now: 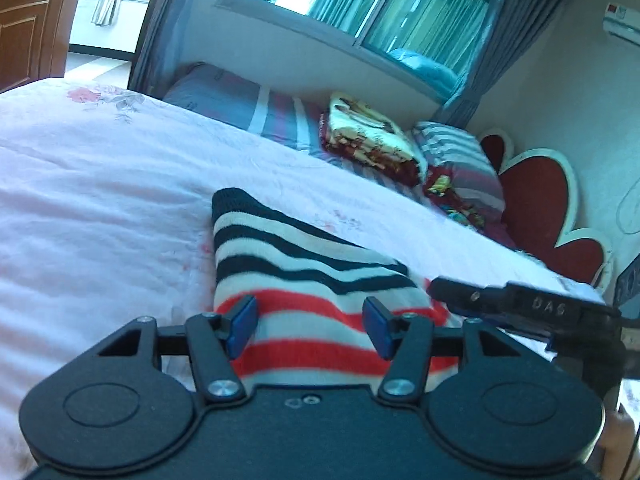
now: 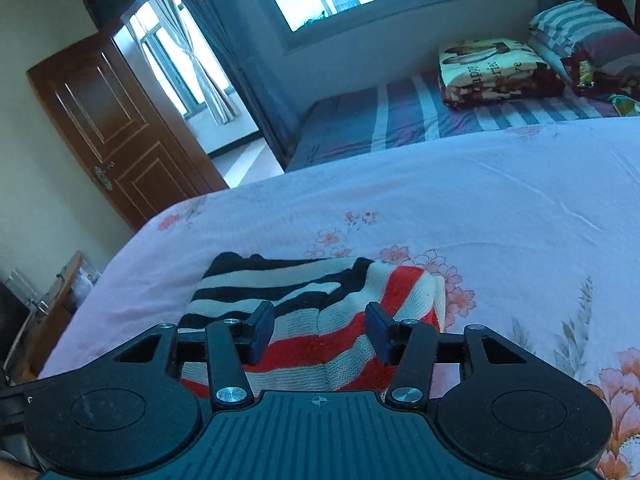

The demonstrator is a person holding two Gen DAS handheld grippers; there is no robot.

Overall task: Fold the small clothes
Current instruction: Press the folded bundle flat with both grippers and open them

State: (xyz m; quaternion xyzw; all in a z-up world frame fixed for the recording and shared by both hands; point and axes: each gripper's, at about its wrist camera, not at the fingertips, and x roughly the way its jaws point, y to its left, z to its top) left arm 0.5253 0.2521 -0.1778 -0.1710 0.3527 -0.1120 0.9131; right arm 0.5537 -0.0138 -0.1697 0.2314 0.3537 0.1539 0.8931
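Note:
A small striped knit garment [image 1: 304, 280], black-and-white at its far end and red-and-white near me, lies folded on the pink floral bedspread [image 1: 100, 184]. My left gripper [image 1: 310, 326] is open, its blue pads on either side of the red-striped end, just above it. In the right wrist view the same garment [image 2: 320, 312] lies on the bedspread [image 2: 460, 200]. My right gripper [image 2: 320, 332] is open over its red-striped end. The right gripper's finger shows at the right of the left wrist view [image 1: 520, 300].
A folded patterned blanket [image 1: 372, 136] and striped pillows [image 1: 460, 160] lie at the head of the bed by a red flower-shaped headboard [image 1: 548, 200]. A brown door [image 2: 120, 128] stands open to the left. A window [image 1: 380, 0] is behind the bed.

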